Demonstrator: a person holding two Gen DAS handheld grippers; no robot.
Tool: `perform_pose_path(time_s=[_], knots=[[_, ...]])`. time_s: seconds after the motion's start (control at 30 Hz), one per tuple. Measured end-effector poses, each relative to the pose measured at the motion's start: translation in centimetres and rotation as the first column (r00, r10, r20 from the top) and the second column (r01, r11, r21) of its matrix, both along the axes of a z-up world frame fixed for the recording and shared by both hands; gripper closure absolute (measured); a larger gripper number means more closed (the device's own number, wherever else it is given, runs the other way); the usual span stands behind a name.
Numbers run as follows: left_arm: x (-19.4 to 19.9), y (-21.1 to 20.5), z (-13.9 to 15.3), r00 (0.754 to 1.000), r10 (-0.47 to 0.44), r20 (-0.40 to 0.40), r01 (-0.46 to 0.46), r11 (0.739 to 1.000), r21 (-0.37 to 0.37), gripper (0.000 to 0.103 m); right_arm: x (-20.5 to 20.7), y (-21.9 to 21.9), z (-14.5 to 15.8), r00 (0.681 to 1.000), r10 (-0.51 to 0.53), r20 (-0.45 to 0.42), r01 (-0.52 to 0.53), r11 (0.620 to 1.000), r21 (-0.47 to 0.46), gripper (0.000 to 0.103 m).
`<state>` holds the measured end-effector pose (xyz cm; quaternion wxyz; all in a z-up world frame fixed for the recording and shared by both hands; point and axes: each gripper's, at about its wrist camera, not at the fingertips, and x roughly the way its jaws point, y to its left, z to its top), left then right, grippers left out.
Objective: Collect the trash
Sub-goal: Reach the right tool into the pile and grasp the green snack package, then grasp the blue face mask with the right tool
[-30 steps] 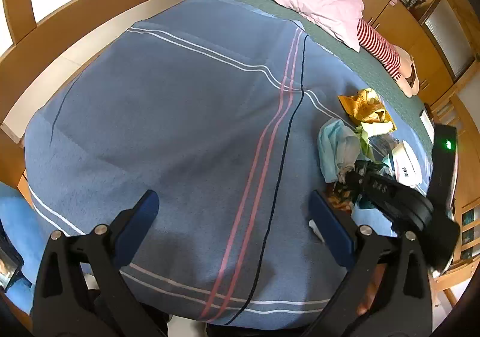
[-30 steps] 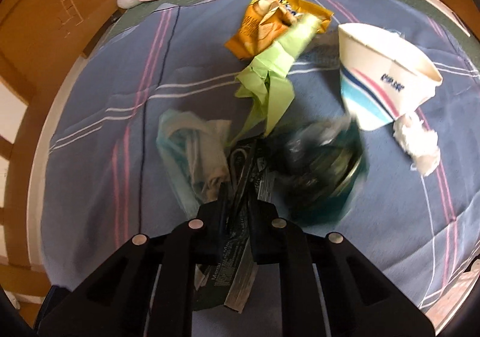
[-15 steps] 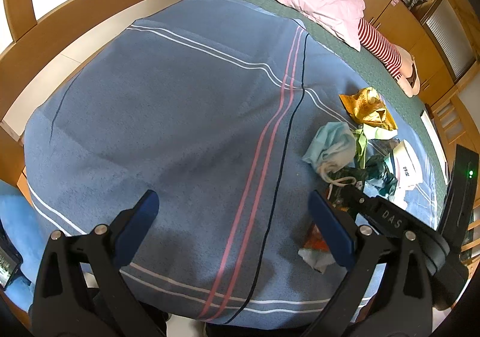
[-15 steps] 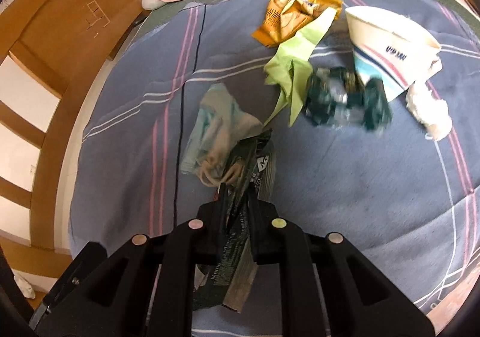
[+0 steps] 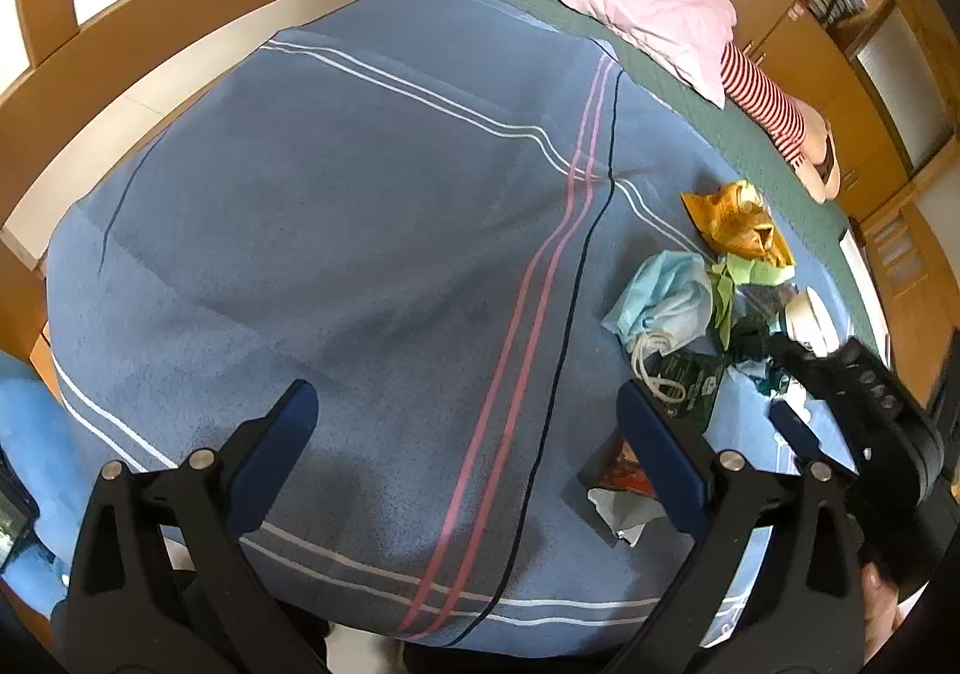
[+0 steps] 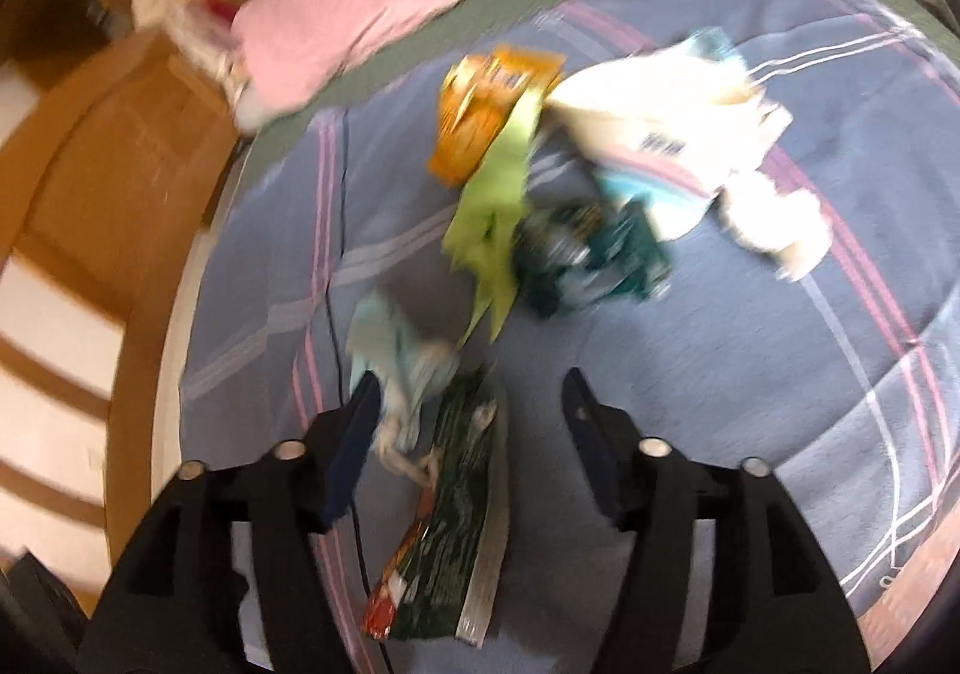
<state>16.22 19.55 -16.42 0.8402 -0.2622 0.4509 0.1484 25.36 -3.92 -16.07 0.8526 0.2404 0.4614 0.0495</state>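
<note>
Trash lies on a blue striped blanket. In the right wrist view a dark green wrapper lies flat between the fingers of my open right gripper, next to a light blue face mask. Beyond are a lime green scrap, an orange snack bag, a crumpled dark teal wrapper, a white paper cup and a white tissue. My left gripper is open and empty over bare blanket. The mask, orange bag and the right gripper's body show at its right.
A pink pillow and a striped doll lie on the green sheet at the bed's far end. A wooden bed frame curves around the left side. The blanket's near edge drops off below my left gripper.
My right gripper has opened and let go of the dark green wrapper, which now lies on the blanket. The right view is blurred from motion. The left gripper has stayed put.
</note>
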Motion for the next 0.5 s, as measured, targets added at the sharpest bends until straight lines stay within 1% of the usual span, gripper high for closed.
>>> perform_pose_path(time_s=[0.07, 0.13, 0.23, 0.37, 0.4, 0.5], knots=[[-0.3, 0.5, 0.1, 1.0, 0.025, 0.011, -0.025, 1.0, -0.016, 0.004, -0.2, -1.2, 0.4, 0.998, -0.058, 0.029, 0.058, 0.998, 0.01, 0.033], [-0.6, 0.8, 0.1, 0.999, 0.049, 0.02, -0.048, 0.998, -0.026, 0.004, 0.1, -2.2, 0.5, 0.994, -0.099, 0.037, 0.098, 0.995, 0.021, 0.031], [-0.8, 1.3, 0.0, 0.996, 0.082, 0.026, -0.08, 0.996, -0.047, 0.004, 1.0, -2.2, 0.0, 0.996, -0.094, 0.01, 0.094, 0.996, 0.01, 0.03], [-0.9, 1.6, -0.4, 0.995, 0.102, 0.017, -0.101, 0.993, -0.066, 0.004, 2.3, -0.1, -1.5, 0.997, 0.034, -0.068, -0.034, 0.999, -0.003, 0.03], [-0.9, 1.7, -0.5, 0.994, 0.105, 0.015, -0.104, 0.992, -0.069, 0.004, 2.4, 0.7, -1.9, 0.993, 0.074, -0.095, -0.075, 0.997, -0.011, 0.03], [-0.9, 1.7, -0.7, 0.994, 0.109, 0.007, -0.108, 0.991, -0.079, 0.004, 2.2, 2.3, -2.7, 0.979, 0.144, -0.147, -0.149, 0.989, -0.022, 0.03]])
